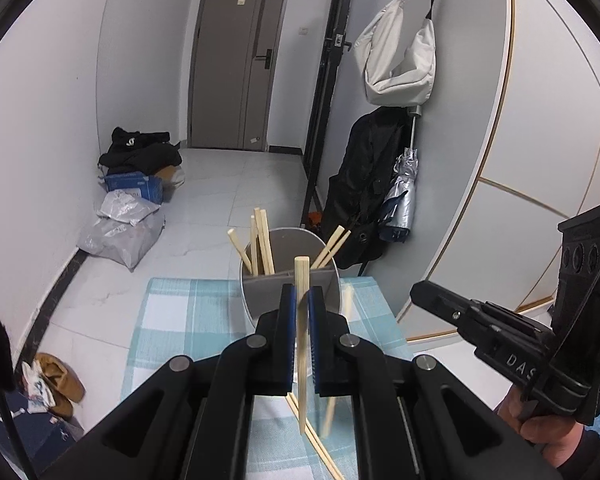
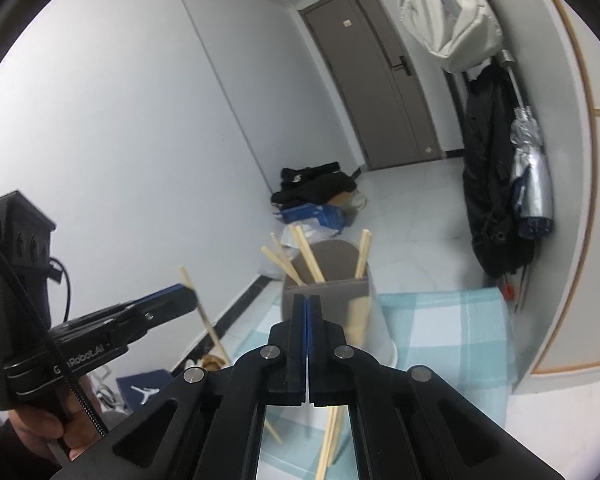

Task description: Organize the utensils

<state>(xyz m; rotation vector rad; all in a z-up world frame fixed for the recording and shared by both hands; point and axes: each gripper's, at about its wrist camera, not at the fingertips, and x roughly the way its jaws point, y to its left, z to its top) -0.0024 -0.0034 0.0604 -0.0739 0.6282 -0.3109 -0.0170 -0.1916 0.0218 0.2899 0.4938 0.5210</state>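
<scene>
Left gripper (image 1: 300, 304) clamped on single chopstick (image 1: 301, 276), held near upright just short of holder (image 1: 288, 280). Right gripper (image 2: 307, 308) pressed shut, nothing visible between pads. Step judged: carrying chopstick to holder. Next: tip over rim, lower into compartment, release. Chopstick pale wood, square-ended. More chopsticks (image 1: 260, 240) already standing in holder; loose ones (image 1: 320, 448) on checked cloth (image 1: 188, 312) nearer than holder.
</scene>
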